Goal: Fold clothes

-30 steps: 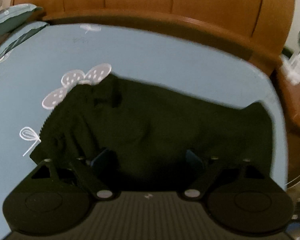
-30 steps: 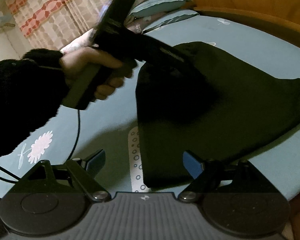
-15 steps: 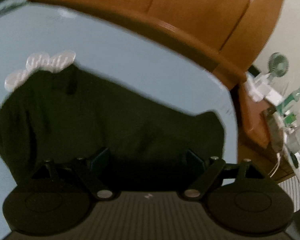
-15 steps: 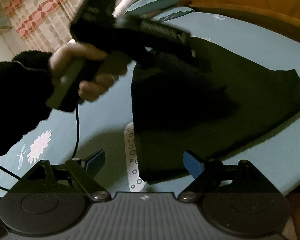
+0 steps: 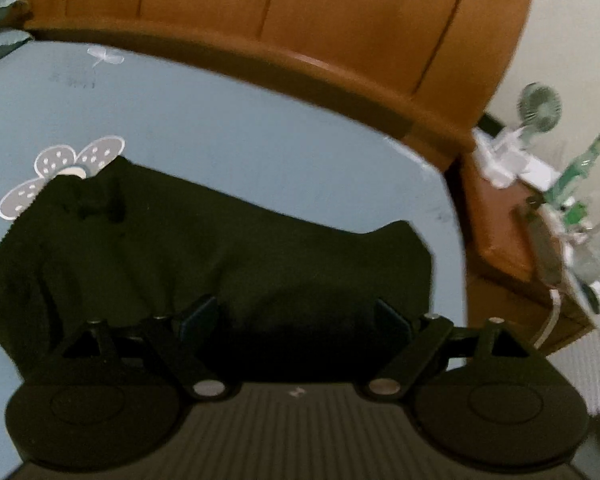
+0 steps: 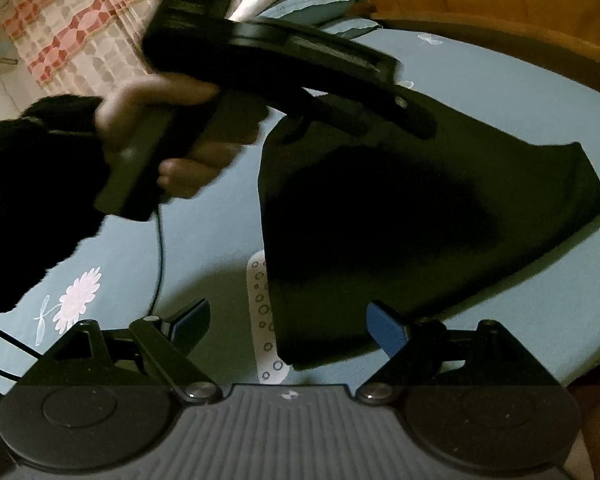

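A dark folded garment (image 5: 204, 248) lies flat on the blue bed sheet (image 5: 240, 140). It also shows in the right wrist view (image 6: 420, 216). My left gripper (image 5: 296, 316) is open and empty, hovering above the garment's near part. In the right wrist view the left gripper's body (image 6: 284, 64) is held by a hand over the garment's far left corner. My right gripper (image 6: 288, 320) is open and empty, just above the garment's near corner, with the corner lying between its fingertips.
A wooden headboard (image 5: 300, 20) runs along the bed's far edge. A wooden bedside table (image 5: 516, 240) at the right carries a small fan (image 5: 540, 108), a green bottle (image 5: 580, 164) and clutter. Pillows (image 6: 312, 4) and a patterned curtain (image 6: 84, 12) are at the far left.
The left gripper swung right and then partly back left, rising a little over the garment. The right gripper stayed almost still. The garment has not moved.
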`<action>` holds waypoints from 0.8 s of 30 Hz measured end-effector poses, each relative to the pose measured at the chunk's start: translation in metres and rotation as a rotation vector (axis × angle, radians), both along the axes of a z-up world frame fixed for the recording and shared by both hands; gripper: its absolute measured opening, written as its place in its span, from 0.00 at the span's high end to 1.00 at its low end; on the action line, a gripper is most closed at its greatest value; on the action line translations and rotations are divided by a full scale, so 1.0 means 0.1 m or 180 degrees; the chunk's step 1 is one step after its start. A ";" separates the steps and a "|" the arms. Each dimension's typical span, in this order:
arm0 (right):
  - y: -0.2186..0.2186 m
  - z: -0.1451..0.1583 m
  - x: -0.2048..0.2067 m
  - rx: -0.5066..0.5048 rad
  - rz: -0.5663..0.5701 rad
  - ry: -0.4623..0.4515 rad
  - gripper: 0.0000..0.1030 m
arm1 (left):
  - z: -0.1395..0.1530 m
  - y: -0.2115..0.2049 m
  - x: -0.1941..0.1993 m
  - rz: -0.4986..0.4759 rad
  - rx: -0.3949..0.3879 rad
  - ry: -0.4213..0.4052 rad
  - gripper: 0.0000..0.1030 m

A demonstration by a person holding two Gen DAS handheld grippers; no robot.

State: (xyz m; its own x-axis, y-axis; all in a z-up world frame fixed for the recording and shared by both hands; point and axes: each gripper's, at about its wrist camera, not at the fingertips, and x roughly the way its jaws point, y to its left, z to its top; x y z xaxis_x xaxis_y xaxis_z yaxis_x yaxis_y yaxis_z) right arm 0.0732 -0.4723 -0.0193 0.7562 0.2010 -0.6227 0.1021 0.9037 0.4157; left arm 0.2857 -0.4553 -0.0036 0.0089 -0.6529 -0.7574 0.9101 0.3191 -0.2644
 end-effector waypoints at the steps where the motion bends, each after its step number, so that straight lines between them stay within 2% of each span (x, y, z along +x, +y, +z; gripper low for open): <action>1: 0.00 0.00 0.01 -0.0011 -0.0005 -0.0001 0.13 | -0.03 0.02 0.00 0.0016 0.0011 0.0007 0.15; 10: 0.07 -0.06 0.05 -0.0026 0.0017 0.0086 0.13 | -0.22 0.23 0.03 0.0154 0.0096 0.0073 0.14; 17: 0.06 -0.05 -0.02 -0.0065 -0.0033 0.0105 0.09 | -0.01 0.33 -0.03 0.0161 -0.0055 -0.0030 0.14; 24: 0.10 0.00 -0.04 -0.0131 -0.0103 0.0109 0.04 | 0.28 0.58 -0.13 0.0134 -0.0241 -0.0273 0.14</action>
State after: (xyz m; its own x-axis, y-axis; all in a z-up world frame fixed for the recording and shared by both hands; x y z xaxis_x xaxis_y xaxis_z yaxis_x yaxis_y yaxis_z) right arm 0.0694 -0.4623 -0.0193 0.7401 0.1505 -0.6555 0.1450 0.9160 0.3740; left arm 0.2728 -0.3977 0.0240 0.1001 -0.7059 -0.7012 0.9166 0.3396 -0.2110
